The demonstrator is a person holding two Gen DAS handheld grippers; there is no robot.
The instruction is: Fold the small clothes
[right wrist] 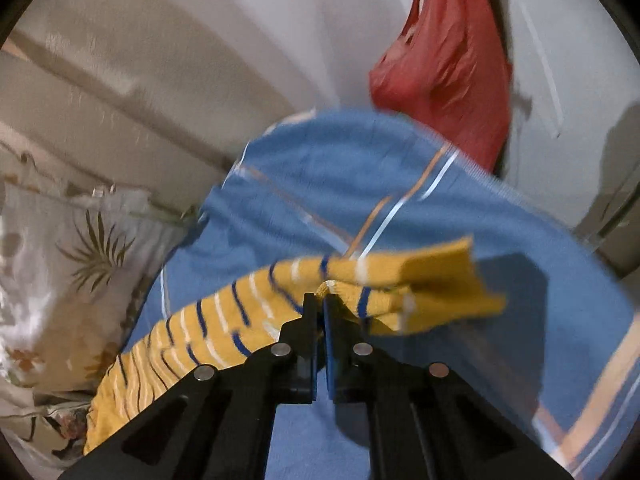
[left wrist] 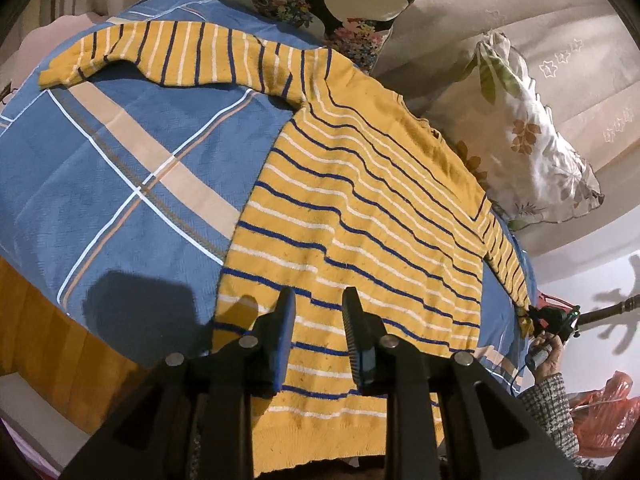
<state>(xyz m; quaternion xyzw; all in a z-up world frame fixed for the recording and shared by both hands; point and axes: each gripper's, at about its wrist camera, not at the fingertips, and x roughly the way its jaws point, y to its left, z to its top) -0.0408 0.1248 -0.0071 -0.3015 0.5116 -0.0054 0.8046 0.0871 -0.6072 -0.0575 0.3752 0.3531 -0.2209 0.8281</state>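
Two tools at work: right tool [right wrist: 320,300] pinching sleeve cuff [right wrist: 400,292], left tool [left wrist: 318,300] spread above sweater [left wrist: 360,208] hem on bed [left wrist: 120,168]. Soft, light knit; best gripped at cuffs and hem.

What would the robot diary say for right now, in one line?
stage: sleeve fold | right gripper: shut on yellow striped knit sweater sleeve cuff | left gripper: open over hem | surface: blue plaid bedsheet

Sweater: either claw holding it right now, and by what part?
Right claw is shut on the yellow striped sweater, pinching its sleeve near the cuff. Left claw is open over the hem, holding nothing.
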